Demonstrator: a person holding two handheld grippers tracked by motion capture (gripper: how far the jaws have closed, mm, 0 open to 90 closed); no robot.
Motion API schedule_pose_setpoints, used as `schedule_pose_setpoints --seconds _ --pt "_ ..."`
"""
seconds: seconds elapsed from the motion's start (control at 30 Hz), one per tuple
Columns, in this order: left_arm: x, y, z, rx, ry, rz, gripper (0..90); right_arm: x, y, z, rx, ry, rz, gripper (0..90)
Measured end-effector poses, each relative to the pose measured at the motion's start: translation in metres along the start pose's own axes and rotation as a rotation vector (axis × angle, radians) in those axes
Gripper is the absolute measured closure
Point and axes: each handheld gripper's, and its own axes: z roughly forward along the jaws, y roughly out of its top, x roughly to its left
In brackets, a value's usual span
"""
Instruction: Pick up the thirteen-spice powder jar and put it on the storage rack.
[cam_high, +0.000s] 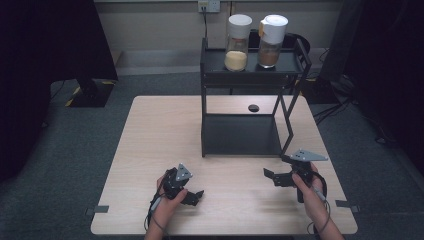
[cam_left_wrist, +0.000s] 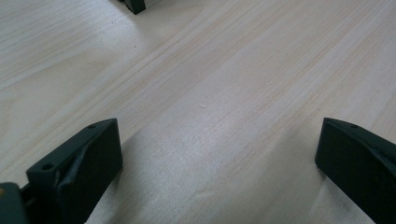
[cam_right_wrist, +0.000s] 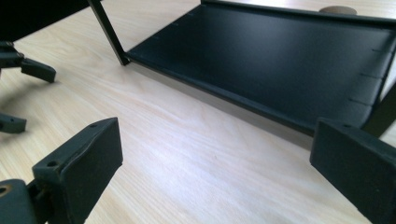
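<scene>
On the near half of the pale wooden table (cam_high: 160, 130), 2 hand-held grippers, both empty and well apart from each other. Left gripper (cam_high: 192, 196) low over the tabletop at the near left, gripped by the left hand (cam_high: 167, 197), grey three-cornered plate on top, jaws turned toward the middle of the table and spread wide with bare wood grain between them (same in the left gripper view (cam_left_wrist: 217, 154), black jaw at each lower corner, nothing pinched). Right gripper (cam_high: 272, 177) at the near right in the right hand (cam_high: 310, 192), jaws pointing left and likewise spread wide, holding nothing; in the right gripper view (cam_right_wrist: 215, 158), aimed at the bottom shelf of the black 2-tier metal rack (cam_right_wrist: 280, 56), with the other gripper's jaw tips far off at the left edge. Black rack (cam_high: 240, 135) standing at the far middle of the table, just beyond the right gripper, bottom shelf bare. On its top shelf, side by side and upright, 2 white-lidded glass jars: left jar (cam_high: 237, 45) with pale yellow contents, right jar (cam_high: 271, 42) with brown contents, each about a third full.
</scene>
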Motion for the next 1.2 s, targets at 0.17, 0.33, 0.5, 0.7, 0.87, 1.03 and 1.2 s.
schedule_pose_setpoints --seconds 0.17,0.33,0.5,0.7,0.87,1.03,1.2 --pt "0.0 0.0 0.0 0.0 0.0 0.0 0.0 -0.002 -0.004 -0.004 0.02 -0.008 -0.015 1.8" --pt "0.0 0.0 0.0 0.0 0.0 -0.001 0.0 -0.005 -0.007 -0.008 0.029 -0.012 -0.021 1.8" --pt "0.0 0.0 0.0 0.0 0.0 0.0 0.0 -0.007 -0.009 -0.012 0.054 -0.018 -0.037 1.7" --pt "0.0 0.0 0.0 0.0 0.0 -0.001 0.0 -0.01 -0.012 -0.017 0.07 -0.022 -0.044 1.7" --pt "0.0 0.0 0.0 0.0 0.0 0.0 0.0 -0.012 -0.015 -0.021 0.089 -0.029 -0.05 1.7" --pt "0.0 0.0 0.0 0.0 0.0 0.0 0.0 -0.014 -0.017 -0.024 0.1 -0.032 -0.054 1.7" --pt "0.0 0.0 0.0 0.0 0.0 -0.001 0.0 -0.015 -0.019 -0.027 0.111 -0.038 -0.064 1.7"
